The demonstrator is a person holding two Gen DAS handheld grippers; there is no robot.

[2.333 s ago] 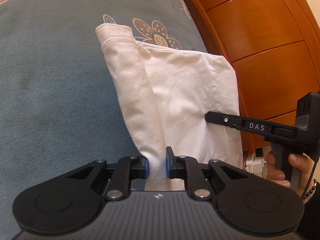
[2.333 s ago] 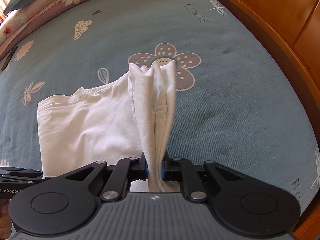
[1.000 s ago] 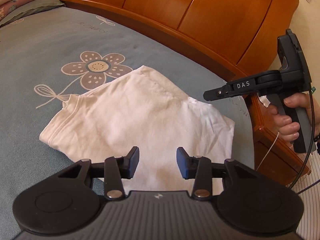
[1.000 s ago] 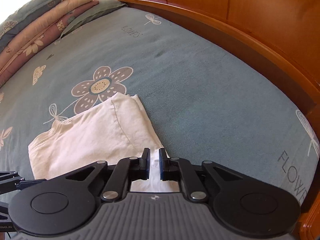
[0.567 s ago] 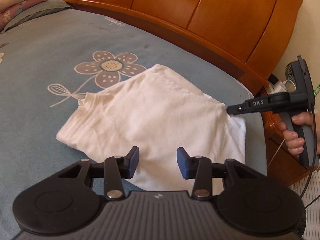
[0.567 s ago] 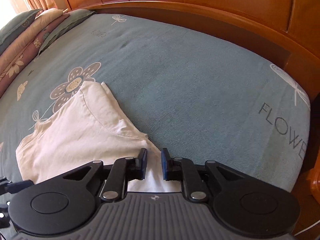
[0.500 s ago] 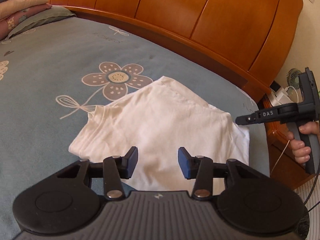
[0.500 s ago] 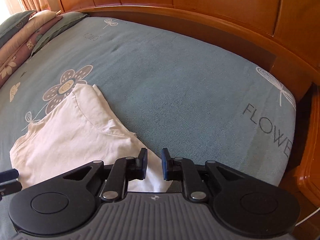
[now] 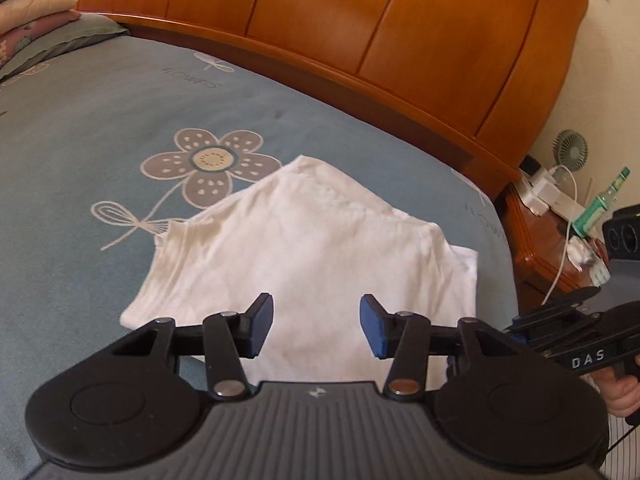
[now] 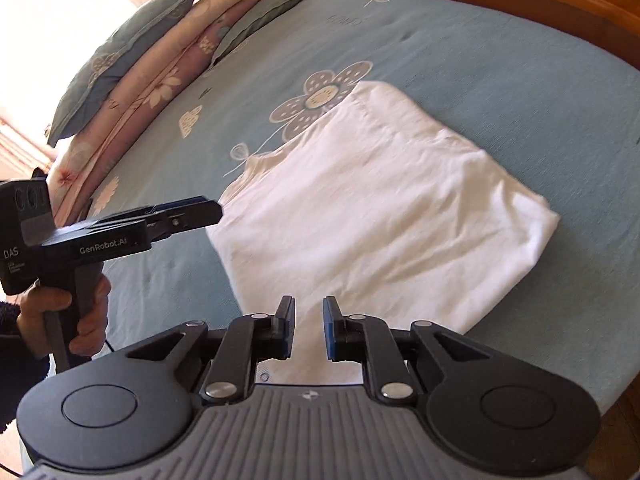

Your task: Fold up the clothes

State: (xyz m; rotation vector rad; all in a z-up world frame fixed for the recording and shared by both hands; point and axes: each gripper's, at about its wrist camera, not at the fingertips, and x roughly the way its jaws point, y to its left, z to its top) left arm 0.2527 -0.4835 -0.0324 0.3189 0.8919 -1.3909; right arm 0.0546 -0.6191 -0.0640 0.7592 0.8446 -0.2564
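Observation:
A white shirt (image 9: 320, 248) lies folded flat on the blue flowered bed sheet (image 9: 80, 128), just right of a printed flower. My left gripper (image 9: 316, 328) hovers over the shirt's near edge; its jaws are opening and nothing is between them. My right gripper (image 10: 309, 328) hangs over the near edge of the shirt (image 10: 380, 208) with a narrow gap between its pads, gripping nothing. In the left wrist view the right gripper (image 9: 560, 312) shows side-on at the right edge. In the right wrist view the left gripper (image 10: 200, 210) sits left of the shirt.
An orange wooden headboard (image 9: 400, 40) curves behind the bed. A nightstand (image 9: 548, 240) at the right carries a small fan, a green bottle, chargers and a white cable. Stacked pillows (image 10: 160, 52) lie at the far left. A hand (image 10: 80, 312) holds each gripper's handle.
Both grippers let go of the lifted shirt, which now lies flat and folded. The right gripper swung from the shirt's far right corner to its near side. The left jaws widened a little.

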